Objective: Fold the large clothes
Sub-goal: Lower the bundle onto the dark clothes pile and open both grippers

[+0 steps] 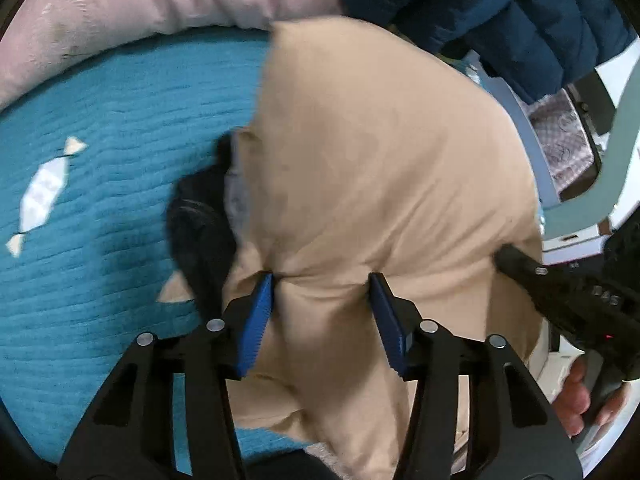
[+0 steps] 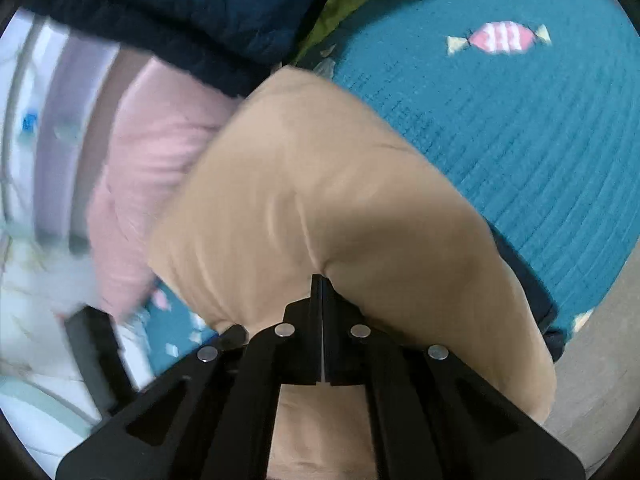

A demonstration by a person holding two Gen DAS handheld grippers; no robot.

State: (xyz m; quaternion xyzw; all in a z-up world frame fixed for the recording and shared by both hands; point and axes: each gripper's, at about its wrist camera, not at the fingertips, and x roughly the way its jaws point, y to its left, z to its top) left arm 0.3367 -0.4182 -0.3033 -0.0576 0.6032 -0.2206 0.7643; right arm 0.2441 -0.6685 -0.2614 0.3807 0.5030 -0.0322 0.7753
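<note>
A large tan garment (image 1: pixel 372 168) lies folded over on a teal bedspread (image 1: pixel 120 128); a dark lining (image 1: pixel 200 220) shows at its left edge. My left gripper (image 1: pixel 322 280) is open, its blue fingers (image 1: pixel 256 320) pressed into the cloth with a bunch of fabric between them. In the right wrist view the tan garment (image 2: pixel 320 200) fills the middle, and my right gripper (image 2: pixel 322 284) is shut on a fold of it. The right gripper (image 1: pixel 560 292) also shows in the left wrist view, at the garment's right edge.
A pink pillow (image 1: pixel 160 0) and a dark blue padded jacket (image 1: pixel 500 12) lie at the far side of the bed. The bed edge and white furniture (image 1: pixel 624 80) are to the right. The bedspread (image 2: pixel 520 120) has candy patches (image 2: pixel 500 38).
</note>
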